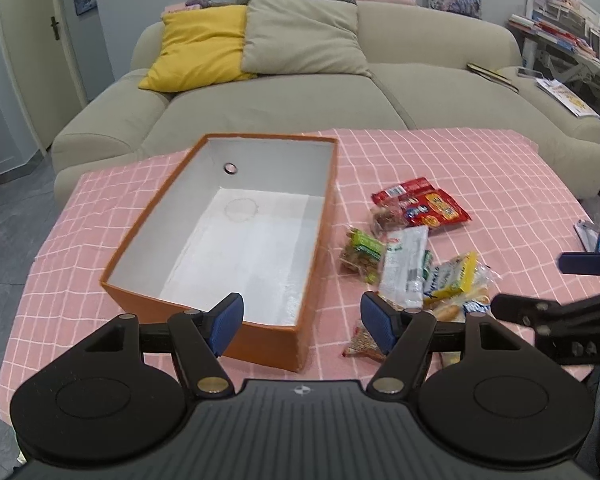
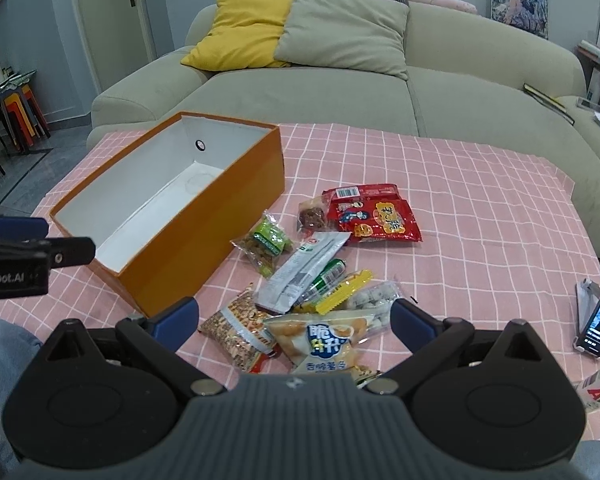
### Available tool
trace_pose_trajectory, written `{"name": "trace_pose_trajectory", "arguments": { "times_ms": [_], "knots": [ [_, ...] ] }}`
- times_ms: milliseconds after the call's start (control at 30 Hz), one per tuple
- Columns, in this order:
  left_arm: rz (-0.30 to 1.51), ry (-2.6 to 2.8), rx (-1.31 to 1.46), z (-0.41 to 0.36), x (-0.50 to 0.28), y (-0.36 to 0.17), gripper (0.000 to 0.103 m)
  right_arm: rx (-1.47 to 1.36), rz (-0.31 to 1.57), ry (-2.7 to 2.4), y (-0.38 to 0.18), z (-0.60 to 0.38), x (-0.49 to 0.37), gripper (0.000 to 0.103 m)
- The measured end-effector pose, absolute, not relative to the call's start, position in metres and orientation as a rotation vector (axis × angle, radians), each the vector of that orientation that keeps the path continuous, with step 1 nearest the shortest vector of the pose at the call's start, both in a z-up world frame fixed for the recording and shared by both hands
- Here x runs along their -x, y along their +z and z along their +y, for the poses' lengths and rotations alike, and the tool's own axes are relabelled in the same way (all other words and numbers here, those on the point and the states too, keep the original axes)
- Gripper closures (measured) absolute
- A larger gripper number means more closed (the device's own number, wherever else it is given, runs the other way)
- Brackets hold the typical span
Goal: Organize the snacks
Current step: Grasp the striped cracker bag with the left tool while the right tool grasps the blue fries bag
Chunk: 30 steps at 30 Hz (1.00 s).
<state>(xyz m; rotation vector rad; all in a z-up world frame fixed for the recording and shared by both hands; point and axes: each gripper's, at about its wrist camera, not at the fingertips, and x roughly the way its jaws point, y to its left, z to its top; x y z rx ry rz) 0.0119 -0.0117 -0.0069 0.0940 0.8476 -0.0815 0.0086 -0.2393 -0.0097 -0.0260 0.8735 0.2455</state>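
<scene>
Snacks in a loose heap on the bench point(image 1: 460, 168), all to the right of the orange box point(image 2: 204, 216) and outside it. Pink checked cloth over the whole bench. Box open at the top, white inside, with a small round hole in its far wall.

Nearest to the box: green packet point(image 2: 270, 242) and brown speckled packet point(image 2: 236, 332), both close to its right wall but not touching it. Further from the box: long grey-white sachet point(image 2: 300, 272) lying across a green tube, yellow-edged packet point(image 2: 342, 290), clear bag of pale balls point(image 2: 374, 296), pale bag with blue letters point(image 2: 324, 344). Farthest from the box: red packet point(image 2: 376, 216), with a small clear packet of brown pieces point(image 2: 312, 216) at its box-side edge.

Left gripper point(image 1: 302, 322) above the near right corner of the box, jaws spread wide, nothing gripped. Right gripper point(image 2: 296, 320) over the near end of the heap, to the right of the box, jaws released and wide, pale bag seen between them, pads not pressing on any packet.

Phone on a stand point(image 2: 598, 320) well to the right of the box. Beige sofa point(image 1: 300, 92) beyond the box, yellow cushion point(image 1: 200, 48) on it.
</scene>
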Motion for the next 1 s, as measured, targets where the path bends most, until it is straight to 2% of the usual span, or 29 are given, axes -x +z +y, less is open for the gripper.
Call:
{"name": "trace_pose_trajectory", "arguments": {
  "times_ms": [33, 100, 167, 267, 400, 533, 1000],
  "knots": [
    [0.852, -0.091, -0.098, -0.015, -0.012, -0.008, 0.025, 0.03, 0.881, 0.244, -0.013, -0.243, -0.01, 0.017],
    [0.862, -0.117, -0.109, -0.024, -0.013, -0.011, 0.026, 0.037, 0.901, 0.237, -0.02, -0.25, -0.013, 0.021],
    [0.873, -0.148, -0.122, -0.033, -0.015, -0.014, 0.027, 0.036, 0.92, 0.235, -0.029, -0.257, -0.014, 0.033],
    [0.895, -0.196, -0.131, -0.047, -0.018, -0.022, 0.028, 0.038, 0.959, 0.231, -0.041, -0.264, -0.015, 0.04],
    [0.955, -0.242, -0.141, -0.063, -0.027, -0.039, 0.028, 0.032, 1.003, 0.247, -0.055, -0.268, -0.016, 0.039],
    [1.012, -0.273, -0.164, -0.075, -0.037, -0.055, 0.028, 0.051, 1.038, 0.286, -0.071, -0.261, -0.02, 0.033],
    [1.176, -0.29, -0.262, -0.099, -0.075, -0.108, 0.027, 0.191, 1.113, 0.379, -0.11, -0.242, -0.044, 0.037]
  ]
}}
